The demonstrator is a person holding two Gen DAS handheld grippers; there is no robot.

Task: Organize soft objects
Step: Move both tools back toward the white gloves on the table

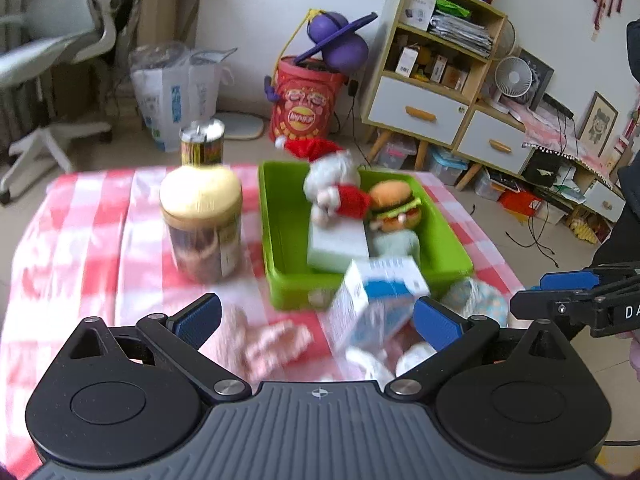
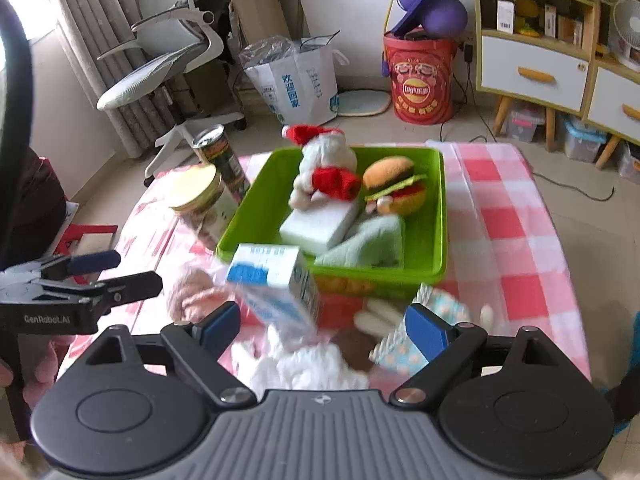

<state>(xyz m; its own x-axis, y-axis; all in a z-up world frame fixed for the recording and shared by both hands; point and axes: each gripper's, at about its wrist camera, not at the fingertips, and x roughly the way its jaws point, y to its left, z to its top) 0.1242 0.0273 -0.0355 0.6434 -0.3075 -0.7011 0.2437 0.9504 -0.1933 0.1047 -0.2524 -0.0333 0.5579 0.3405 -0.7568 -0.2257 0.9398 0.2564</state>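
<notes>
A green bin [image 1: 280, 216] [image 2: 436, 216] on the checked table holds a white plush with red hat [image 1: 334, 184] [image 2: 326, 172], a plush burger [image 1: 394, 204] [image 2: 396, 188], a white sponge block [image 1: 338, 244] [image 2: 316, 226] and a pale green cloth [image 2: 368, 242]. In front of it lie a pink knitted piece [image 1: 276, 344] [image 2: 190, 294], a white fluffy item [image 2: 308, 364] and a blue-patterned cloth [image 1: 478, 298] [image 2: 436, 320]. A blue-and-white carton [image 1: 376, 300] [image 2: 276, 280] stands tilted among them. My left gripper [image 1: 318, 320] is open above the pink piece. My right gripper [image 2: 322, 324] is open above the white item.
A jar with a cream lid [image 1: 202, 224] [image 2: 204, 204] and a tall can [image 1: 202, 142] [image 2: 222, 158] stand left of the bin. Beyond the table are an office chair [image 2: 160, 64], a paper bag [image 2: 296, 80], a red bucket [image 2: 420, 80] and a shelf unit [image 1: 432, 64].
</notes>
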